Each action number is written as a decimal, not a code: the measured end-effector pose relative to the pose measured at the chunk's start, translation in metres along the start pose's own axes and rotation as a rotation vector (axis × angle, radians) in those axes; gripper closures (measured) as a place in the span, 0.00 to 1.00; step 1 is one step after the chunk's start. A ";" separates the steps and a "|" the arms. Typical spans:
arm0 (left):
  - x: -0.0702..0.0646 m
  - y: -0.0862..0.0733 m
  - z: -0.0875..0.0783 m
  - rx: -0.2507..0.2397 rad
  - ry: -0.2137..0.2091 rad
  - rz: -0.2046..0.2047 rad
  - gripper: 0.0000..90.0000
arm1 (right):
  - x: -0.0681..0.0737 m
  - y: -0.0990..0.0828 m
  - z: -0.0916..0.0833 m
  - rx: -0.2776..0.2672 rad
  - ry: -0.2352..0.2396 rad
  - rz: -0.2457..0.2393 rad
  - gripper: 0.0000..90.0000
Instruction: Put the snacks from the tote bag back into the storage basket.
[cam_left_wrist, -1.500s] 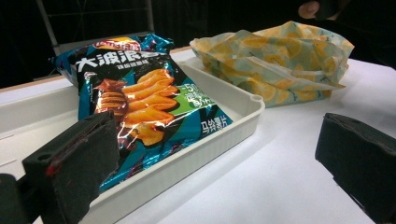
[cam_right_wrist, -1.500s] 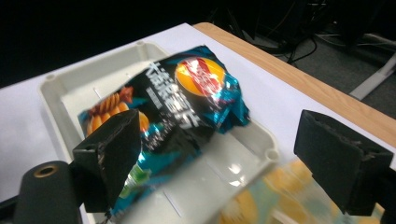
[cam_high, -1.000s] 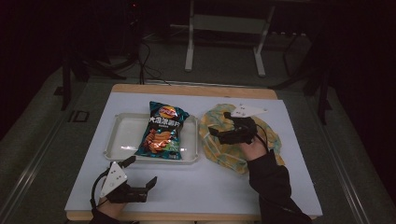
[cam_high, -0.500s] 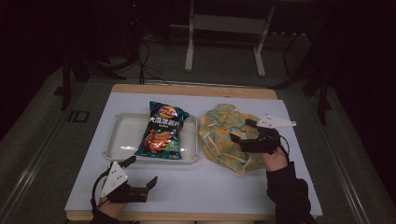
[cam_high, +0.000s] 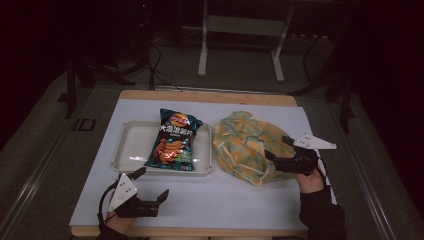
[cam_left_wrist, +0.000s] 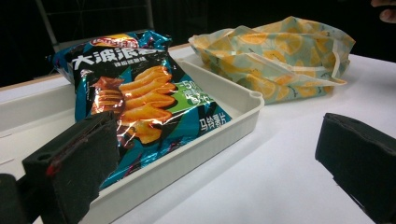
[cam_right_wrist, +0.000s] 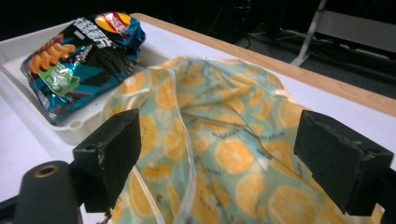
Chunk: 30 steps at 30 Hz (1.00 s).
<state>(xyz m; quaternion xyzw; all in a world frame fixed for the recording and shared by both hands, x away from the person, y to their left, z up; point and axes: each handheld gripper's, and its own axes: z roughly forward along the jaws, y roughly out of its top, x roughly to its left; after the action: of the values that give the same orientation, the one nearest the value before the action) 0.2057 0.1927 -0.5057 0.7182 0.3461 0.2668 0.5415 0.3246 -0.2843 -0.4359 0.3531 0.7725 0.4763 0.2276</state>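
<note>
The setting is a laboratory recording station. A white-topped table (cam_high: 240, 200) with a wooden edge stands on grey carpet in a darkened room. Behind it are a metal equipment stand (cam_high: 240, 40), loose floor cables (cam_high: 155, 65) and dark tripod legs (cam_high: 75, 85).

- The chip bag (cam_left_wrist: 140, 100) is gleaming like glossy foil, crinkled.
- The orange-print bag (cam_right_wrist: 224, 154) is looking like soft, matt cloth, though it may be coated.
- The tray (cam_high: 131, 150) is showing smooth white plastic.
- The table edge (cam_right_wrist: 299, 77) is looking wooden.
</note>
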 end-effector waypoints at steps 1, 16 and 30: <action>0.000 0.000 0.000 -0.001 0.000 0.000 0.00 | -0.001 -0.002 -0.001 0.002 -0.005 0.001 0.16; 0.000 0.000 0.000 0.004 -0.001 0.005 0.00 | -0.014 -0.031 -0.023 -0.004 -0.090 0.035 0.16; -0.001 0.000 0.000 0.005 -0.003 0.011 0.00 | -0.019 -0.053 -0.038 -0.022 -0.136 0.043 0.16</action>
<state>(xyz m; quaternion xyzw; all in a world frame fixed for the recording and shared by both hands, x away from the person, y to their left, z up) 0.2053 0.1923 -0.5058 0.7219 0.3420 0.2676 0.5388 0.2934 -0.3369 -0.4660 0.3985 0.7422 0.4644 0.2732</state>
